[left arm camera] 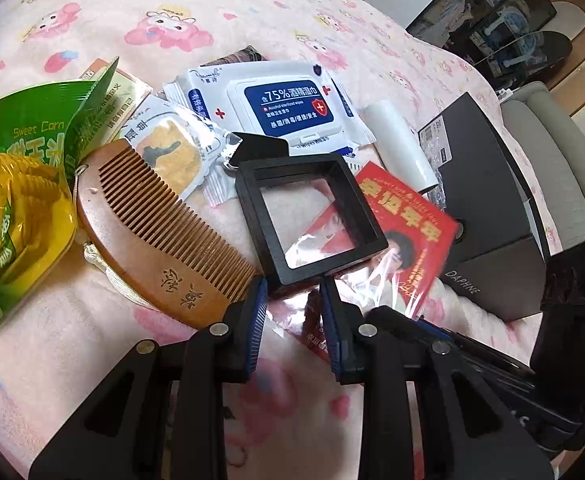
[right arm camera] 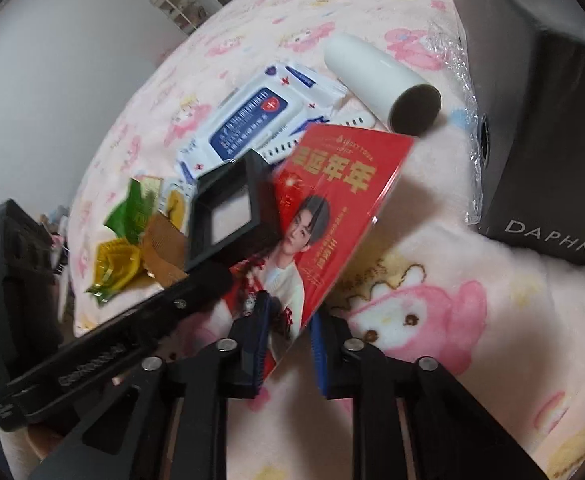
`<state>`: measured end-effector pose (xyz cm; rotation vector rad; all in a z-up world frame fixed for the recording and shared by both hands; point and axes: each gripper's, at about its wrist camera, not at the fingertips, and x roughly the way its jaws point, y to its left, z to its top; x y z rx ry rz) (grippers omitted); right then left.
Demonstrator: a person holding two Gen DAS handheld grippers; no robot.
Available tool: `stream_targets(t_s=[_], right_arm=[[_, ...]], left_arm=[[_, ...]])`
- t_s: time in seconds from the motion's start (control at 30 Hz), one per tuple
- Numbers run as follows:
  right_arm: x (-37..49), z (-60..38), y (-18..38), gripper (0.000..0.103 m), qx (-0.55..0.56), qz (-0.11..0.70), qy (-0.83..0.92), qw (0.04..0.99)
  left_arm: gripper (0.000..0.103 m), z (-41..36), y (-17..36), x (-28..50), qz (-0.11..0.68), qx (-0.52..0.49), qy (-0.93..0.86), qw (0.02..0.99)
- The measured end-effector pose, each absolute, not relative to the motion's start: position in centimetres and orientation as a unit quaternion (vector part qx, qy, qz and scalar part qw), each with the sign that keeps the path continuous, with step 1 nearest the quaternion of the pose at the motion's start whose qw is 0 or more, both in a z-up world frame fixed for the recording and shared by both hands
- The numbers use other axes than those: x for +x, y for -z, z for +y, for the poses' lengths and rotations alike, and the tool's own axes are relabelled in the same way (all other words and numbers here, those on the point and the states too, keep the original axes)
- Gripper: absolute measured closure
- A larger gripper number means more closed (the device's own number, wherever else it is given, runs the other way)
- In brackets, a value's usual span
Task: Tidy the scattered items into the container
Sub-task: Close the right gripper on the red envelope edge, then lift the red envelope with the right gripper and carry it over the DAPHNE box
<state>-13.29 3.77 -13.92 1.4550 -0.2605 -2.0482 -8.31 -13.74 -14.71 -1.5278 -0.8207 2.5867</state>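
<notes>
Red card packet (right arm camera: 332, 216) is pinched at its near edge by the right hand-held gripper (right arm camera: 288, 344), tilted off the bed (right arm camera: 492, 340). Left hand-held gripper (left arm camera: 294, 304) stands slightly apart at the black frame (left arm camera: 312, 212)'s near corner, gripping nothing. Comb (left arm camera: 148, 216), wipes (left arm camera: 288, 108), snack bags (left arm camera: 24, 184) and white roll (right arm camera: 372, 72) remain scattered; the dark box (right arm camera: 540, 120) sits far right.

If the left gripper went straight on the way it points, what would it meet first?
Most likely the black square frame: its near corner sits right between the left gripper jaws, which look slightly apart. Whether they already touch it is unclear.
</notes>
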Motion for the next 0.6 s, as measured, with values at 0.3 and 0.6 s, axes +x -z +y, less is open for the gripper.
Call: stream_targets(t_s=[0.3,0.6], right_arm=[[-10.2,7.5,10.9,0.095,0.527,-0.092,0.786,0.309],[-8.3,13.3,12.0,0.091,0.558,-0.098,0.784,0.254]], left_arm=[[0.069,-11.5,15.0,-8.2,-0.221,-0.508,-0.832,0.033],[0.057,-7.1,15.5,-7.8,-0.195,-0.535,-0.812,0.13]])
